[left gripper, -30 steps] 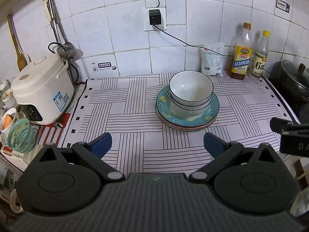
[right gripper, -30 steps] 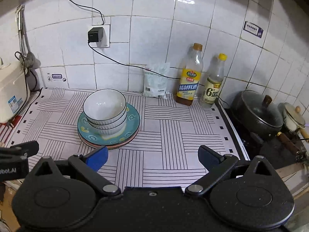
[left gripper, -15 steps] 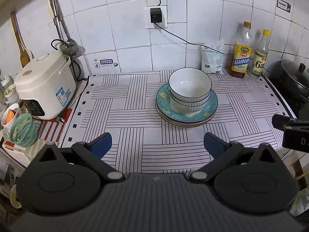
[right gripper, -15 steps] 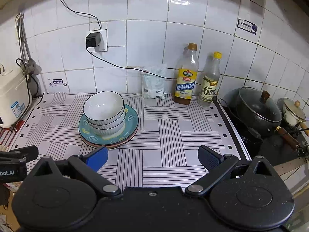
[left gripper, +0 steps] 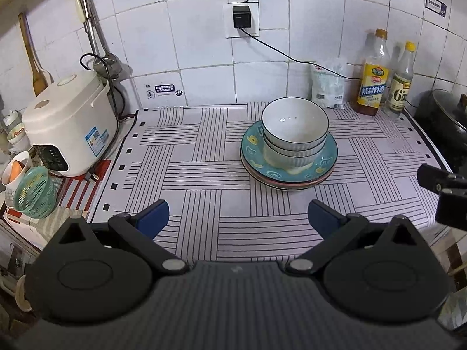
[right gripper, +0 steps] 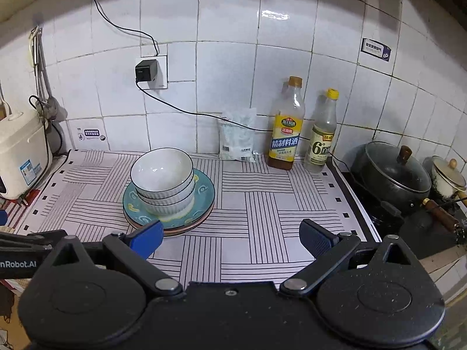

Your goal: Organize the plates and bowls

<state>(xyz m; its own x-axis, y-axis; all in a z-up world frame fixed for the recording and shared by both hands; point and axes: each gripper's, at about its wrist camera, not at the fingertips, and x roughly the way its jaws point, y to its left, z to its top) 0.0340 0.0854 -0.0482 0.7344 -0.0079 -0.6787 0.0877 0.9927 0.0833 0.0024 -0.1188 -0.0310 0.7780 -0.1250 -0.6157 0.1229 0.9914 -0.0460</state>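
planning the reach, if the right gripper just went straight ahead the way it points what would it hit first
Probably bare striped mat and then the tiled wall. The right gripper is open, and the bowl stack on the plates sits left of its line, though depth is unclear.

Two wrist views — both facing the bowl stack (left gripper: 294, 129), near counter height.

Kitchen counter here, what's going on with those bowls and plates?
A person holds a two-finger gripper in each hand, and neither is handling anything. The left gripper and right gripper both hover open near the front edge of the striped mat. The white bowls sit nested on a stack of plates, a teal one on top, in the middle of the mat. A rice cooker stands to the left, two bottles and a black pot to the right.
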